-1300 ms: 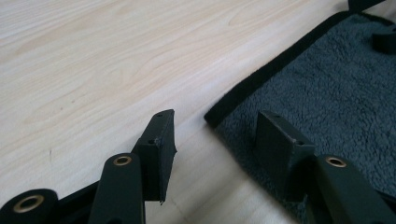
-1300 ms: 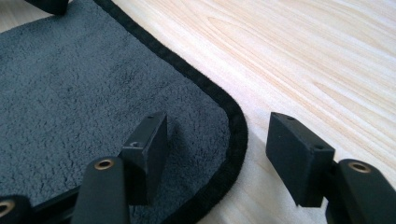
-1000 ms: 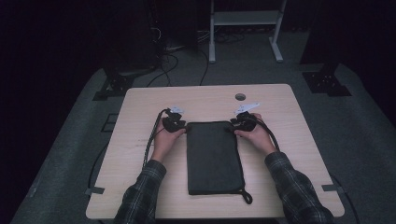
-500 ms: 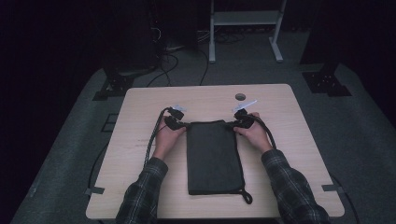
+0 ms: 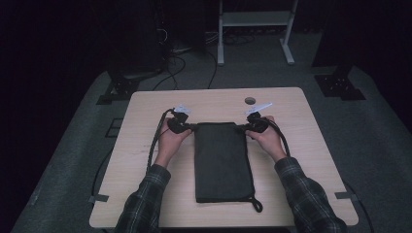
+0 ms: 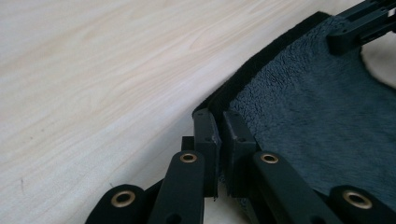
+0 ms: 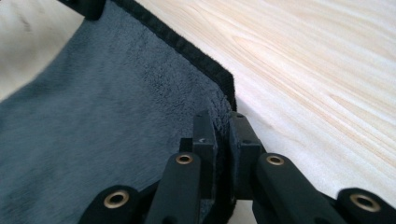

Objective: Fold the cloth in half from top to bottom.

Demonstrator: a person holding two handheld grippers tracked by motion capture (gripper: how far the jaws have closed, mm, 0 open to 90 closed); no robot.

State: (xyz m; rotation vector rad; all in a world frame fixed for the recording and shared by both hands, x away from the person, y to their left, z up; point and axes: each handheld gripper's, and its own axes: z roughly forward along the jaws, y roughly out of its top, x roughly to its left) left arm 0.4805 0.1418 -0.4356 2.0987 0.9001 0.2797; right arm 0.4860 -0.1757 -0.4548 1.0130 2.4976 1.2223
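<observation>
Vs. a sec ago the two hands sit a touch further toward 12 o'clock on the pale wooden table (image 5: 145,160), and the far edge of the dark grey fleecy drawstring pouch (image 5: 222,160) looks pulled straighter between them; I read that as the cloth being tensioned/flattened, prob. before a fold or a lift, tho the shift is small. Pouch itself lies flat mid-table, long axis 12-to-6, cord loop at its 5 o'clock corner. Left gripper (image 5: 188,127) is at the pouch's 11 o'clock corner: in the left gripper view its jaws stand nearly together, only a thin slit btwn them, pinching the hemmed edge of the cloth (image 6: 280,116). Right gripper (image 5: 245,128) is at the 1 o'clock corner, same story: jaws almost closed, clamped on the corner of the fleece (image 7: 116,116) just inside the stitched hem. Both corners look slightly raised off the wood; rest of the pouch rests on it.
</observation>
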